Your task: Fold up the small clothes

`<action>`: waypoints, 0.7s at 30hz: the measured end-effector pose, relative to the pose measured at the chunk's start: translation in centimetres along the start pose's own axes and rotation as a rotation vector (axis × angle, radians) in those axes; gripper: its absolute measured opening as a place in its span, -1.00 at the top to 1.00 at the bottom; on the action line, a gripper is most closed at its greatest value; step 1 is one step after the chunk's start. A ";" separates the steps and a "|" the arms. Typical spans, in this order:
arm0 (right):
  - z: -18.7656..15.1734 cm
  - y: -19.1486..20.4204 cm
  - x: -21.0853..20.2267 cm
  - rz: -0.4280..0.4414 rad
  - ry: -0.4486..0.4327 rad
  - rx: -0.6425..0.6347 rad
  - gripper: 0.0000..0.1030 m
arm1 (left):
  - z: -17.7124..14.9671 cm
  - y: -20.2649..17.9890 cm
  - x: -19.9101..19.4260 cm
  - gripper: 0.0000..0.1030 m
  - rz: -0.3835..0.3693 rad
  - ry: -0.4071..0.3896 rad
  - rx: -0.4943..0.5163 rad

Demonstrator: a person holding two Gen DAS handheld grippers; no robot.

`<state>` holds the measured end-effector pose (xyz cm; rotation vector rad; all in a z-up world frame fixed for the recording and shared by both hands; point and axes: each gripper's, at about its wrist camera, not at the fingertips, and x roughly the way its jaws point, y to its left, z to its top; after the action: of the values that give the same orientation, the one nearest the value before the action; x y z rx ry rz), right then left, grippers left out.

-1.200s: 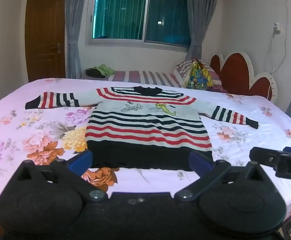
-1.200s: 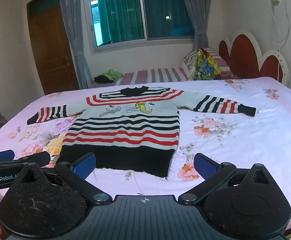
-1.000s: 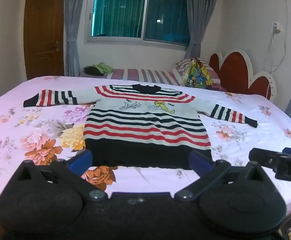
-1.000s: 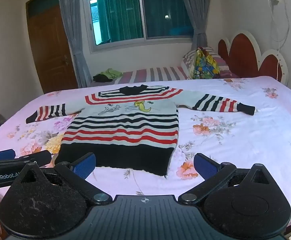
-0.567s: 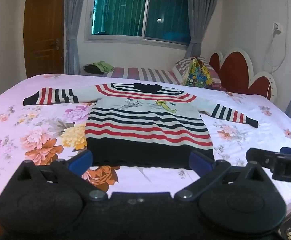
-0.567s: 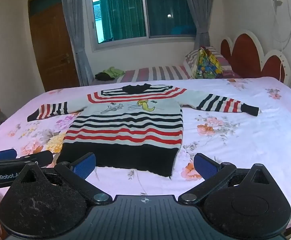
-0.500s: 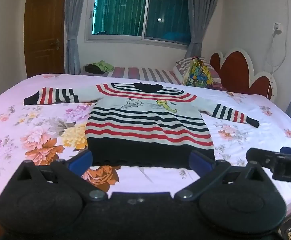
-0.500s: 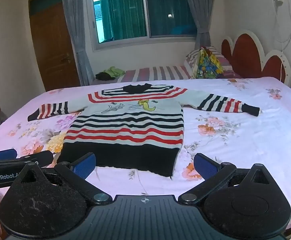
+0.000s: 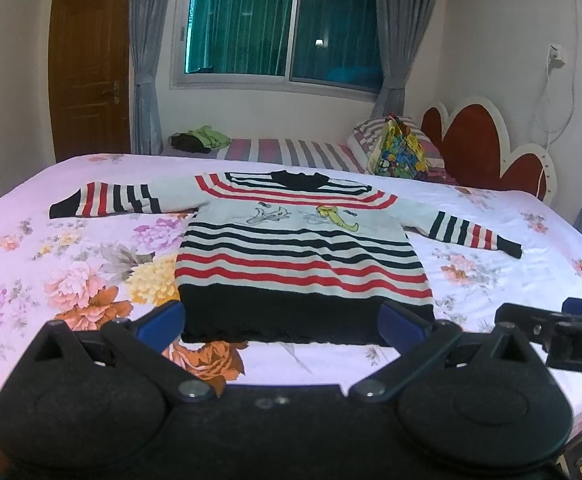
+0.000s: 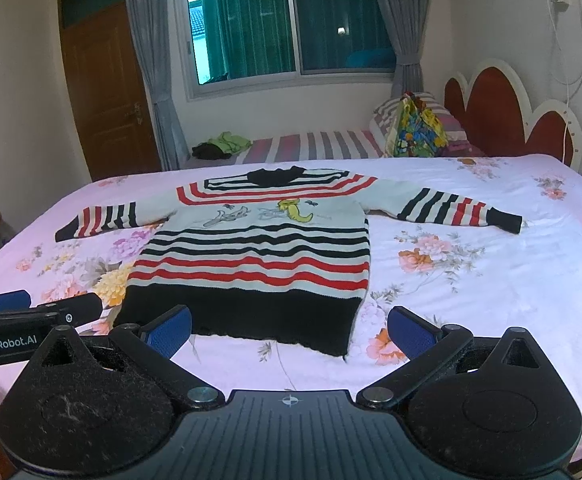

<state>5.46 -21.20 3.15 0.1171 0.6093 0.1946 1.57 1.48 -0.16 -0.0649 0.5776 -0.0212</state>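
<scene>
Hanging spread wide and empty like before, the left claw [image 9: 279,326] and right claw [image 10: 289,326] have barely moved, so the sweater [image 9: 303,256] lies flat on the bed [image 9: 31,264], unfolded.

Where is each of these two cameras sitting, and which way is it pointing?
Left wrist: on the left tongs, near the bed's foot, facing the striped sweater; own blue pads show, open.
Right wrist: on the right tongs, slightly rightward, facing the same sweater; own pads open, left tongs at its left edge.
Shared: sweater, floral bedsheet, window, headboard.
</scene>
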 end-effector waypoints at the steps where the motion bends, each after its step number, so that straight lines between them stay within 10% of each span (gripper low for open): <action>1: 0.0 0.0 0.0 0.001 0.000 0.000 -1.00 | 0.0 0.0 0.0 -0.99 0.001 -0.001 0.001; 21: 0.1 -0.4 -0.1 -0.004 0.002 0.003 -1.00 | -0.4 -0.7 0.0 -0.99 -0.003 -0.001 0.014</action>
<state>5.51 -21.58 3.27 0.1187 0.6121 0.1899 1.33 0.79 -0.40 -0.0521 0.5759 -0.0276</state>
